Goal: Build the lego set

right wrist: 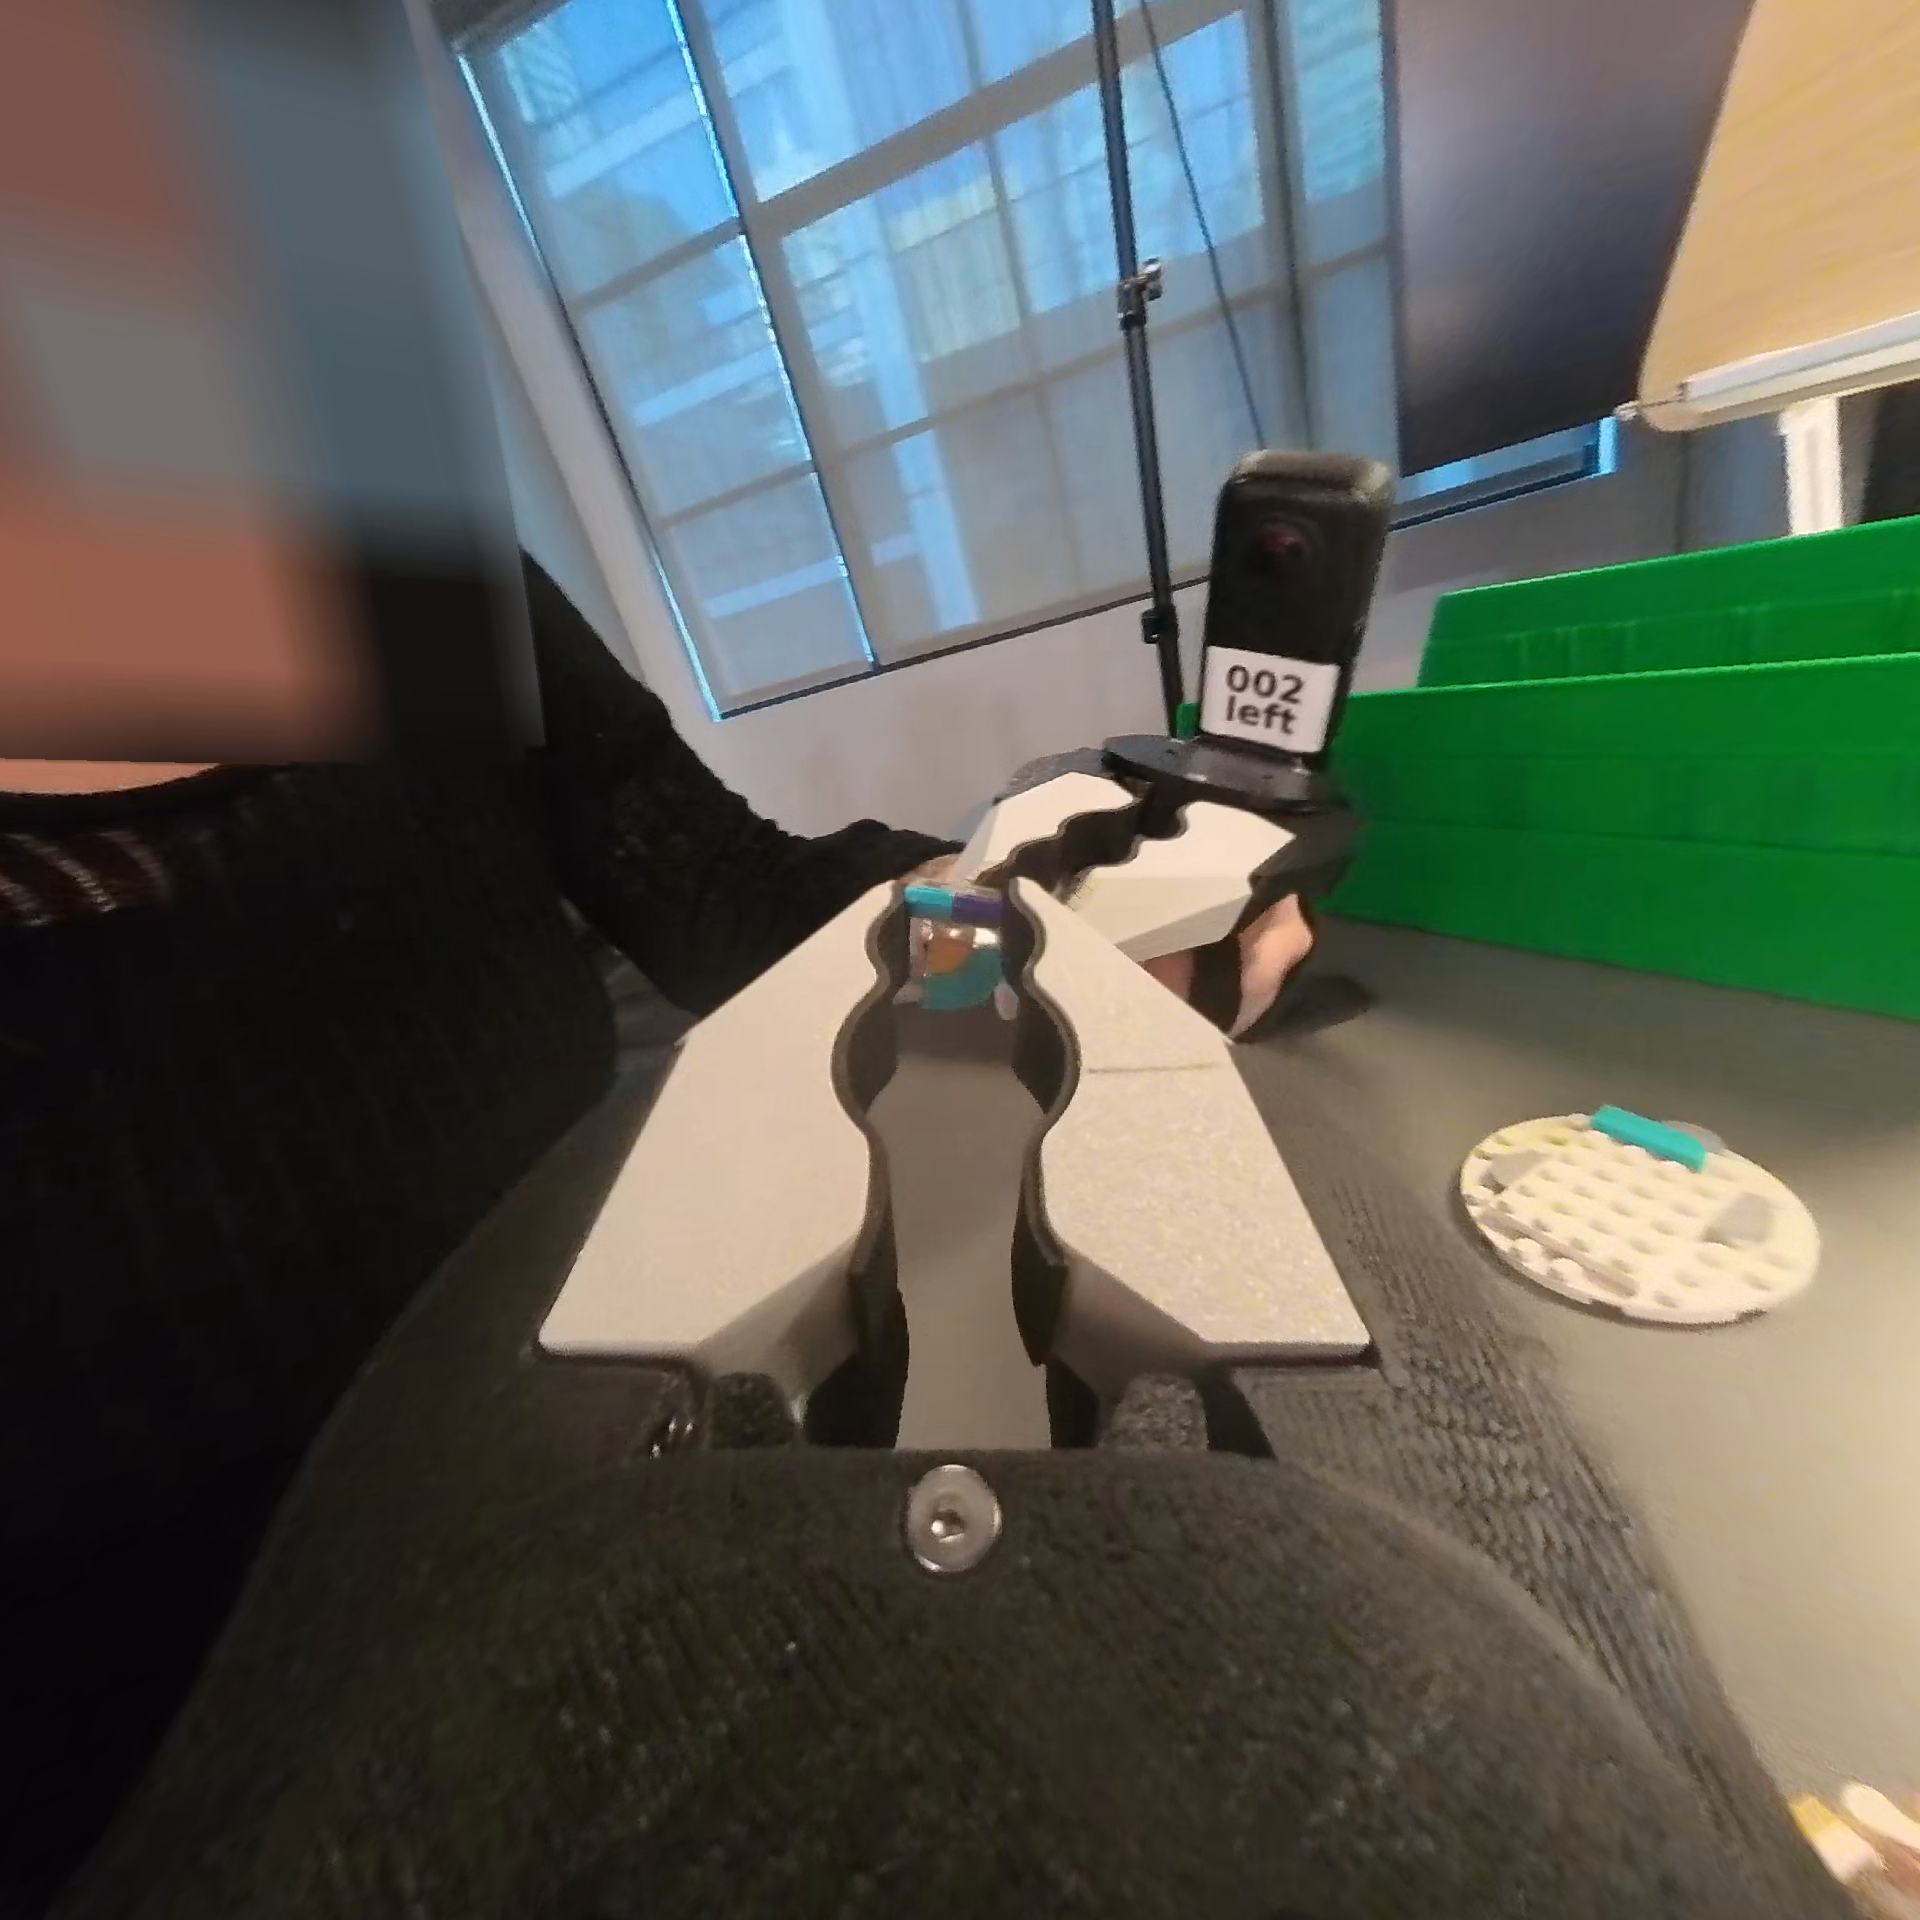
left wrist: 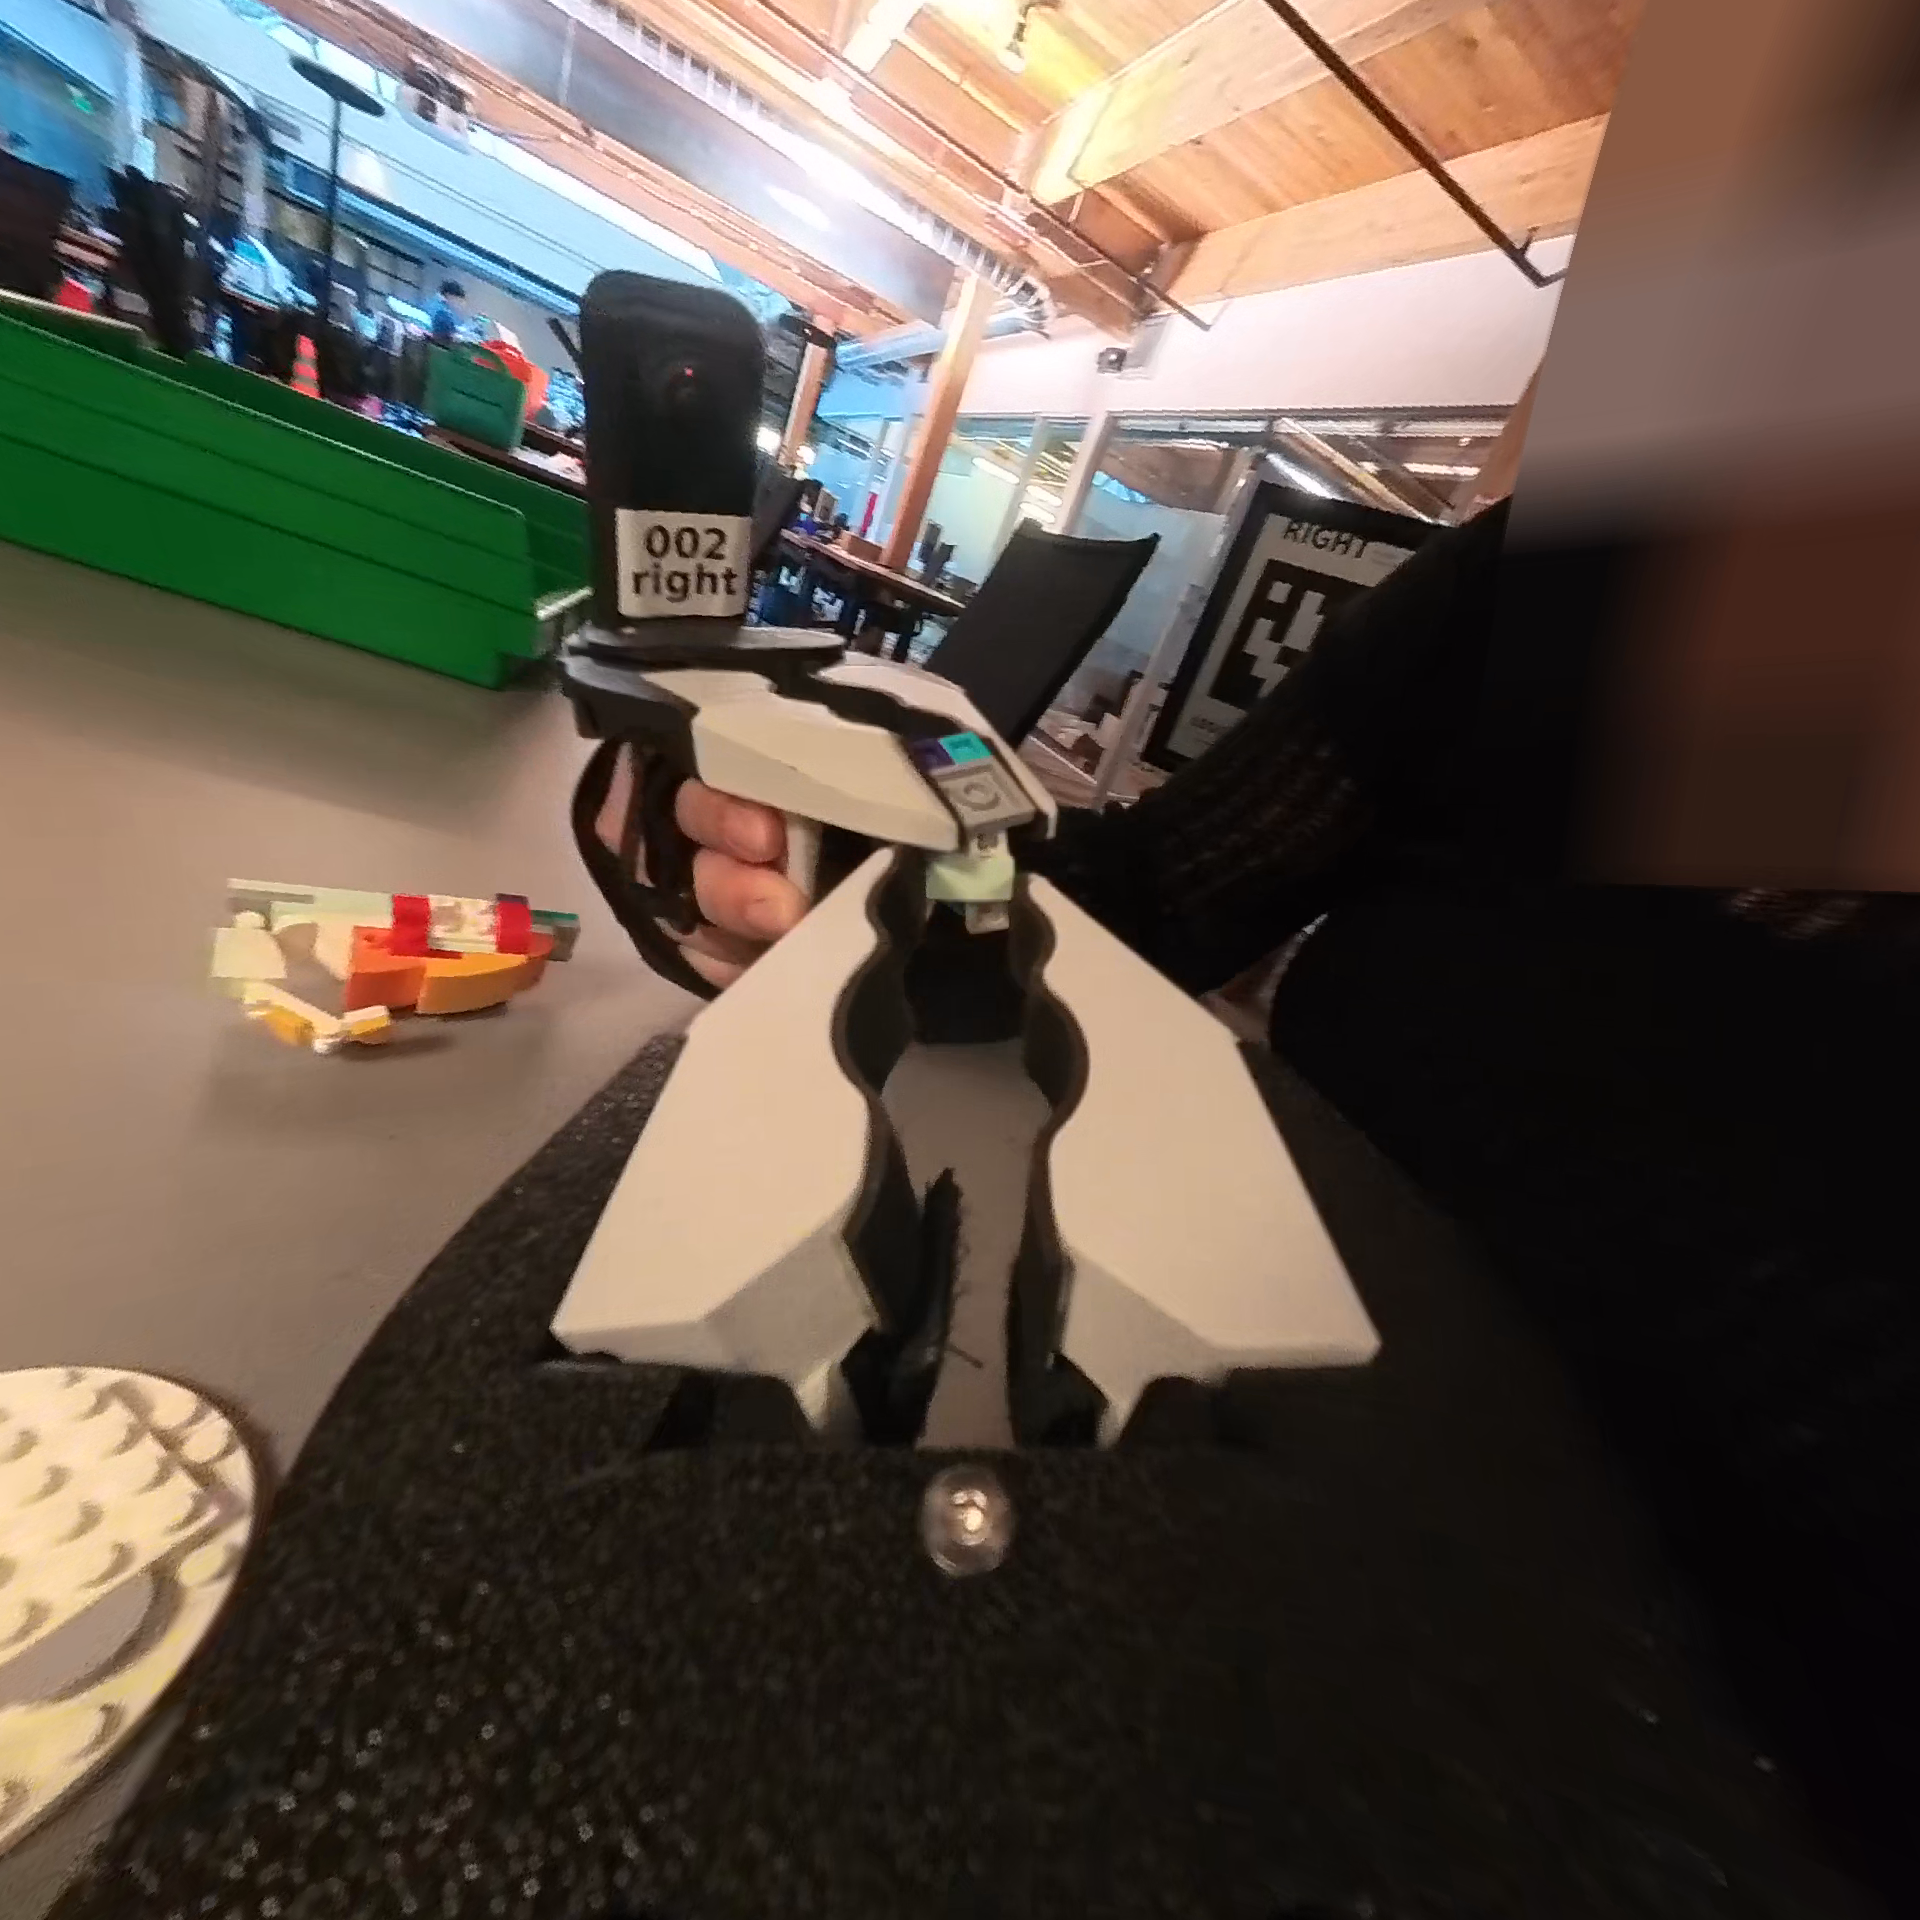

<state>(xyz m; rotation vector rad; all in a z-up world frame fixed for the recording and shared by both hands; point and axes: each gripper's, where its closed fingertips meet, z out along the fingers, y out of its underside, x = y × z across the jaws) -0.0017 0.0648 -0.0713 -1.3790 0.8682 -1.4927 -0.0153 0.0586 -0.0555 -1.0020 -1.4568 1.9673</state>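
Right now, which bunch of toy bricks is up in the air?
The small teal-and-purple brick assembly, pinched between both grippers' tips; the orange-and-red brick pile and round studded plate lie on the table.

Teal, purple and grey brick cluster (right wrist: 951, 951), green bins (right wrist: 1662, 790)

Round studded plate (left wrist: 94, 1538) cut off by left edge.

My left gripper (left wrist: 961, 894) closes its tips on the pale green lower end of a small brick stack (left wrist: 971, 868). The right gripper (left wrist: 982, 805), coming from above, clamps the stack's grey, purple and teal top. Left of the stack, a heap of coloured bricks (left wrist: 405, 961) lies on the grey surface (left wrist: 208, 1195); behind it stand green bins (left wrist: 260, 488).
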